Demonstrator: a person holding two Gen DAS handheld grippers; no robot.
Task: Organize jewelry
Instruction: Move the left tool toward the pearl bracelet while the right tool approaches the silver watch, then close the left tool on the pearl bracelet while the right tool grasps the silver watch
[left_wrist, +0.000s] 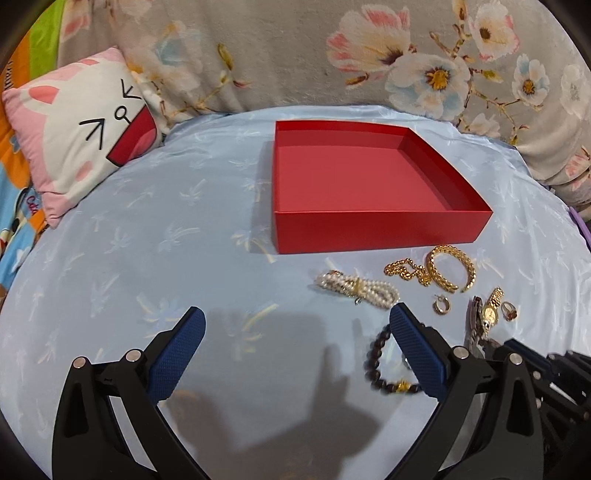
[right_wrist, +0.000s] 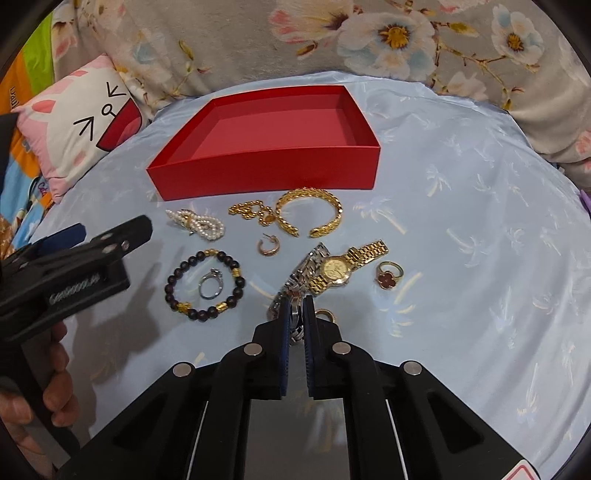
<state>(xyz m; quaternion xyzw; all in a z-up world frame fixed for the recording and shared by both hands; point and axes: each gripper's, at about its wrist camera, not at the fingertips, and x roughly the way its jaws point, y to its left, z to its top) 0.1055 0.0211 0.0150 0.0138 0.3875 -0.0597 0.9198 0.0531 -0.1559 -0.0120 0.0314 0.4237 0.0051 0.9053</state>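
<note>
Your right gripper (right_wrist: 296, 308) is clamped on the silver watch (right_wrist: 295, 275), beside the gold watch (right_wrist: 338, 268); your left gripper (left_wrist: 299, 325) hangs with jaws wide apart over the blue sheet (left_wrist: 129, 258), near the bead bracelet (left_wrist: 388, 363); red box (left_wrist: 369, 232) sits behind, nothing in it.
</note>
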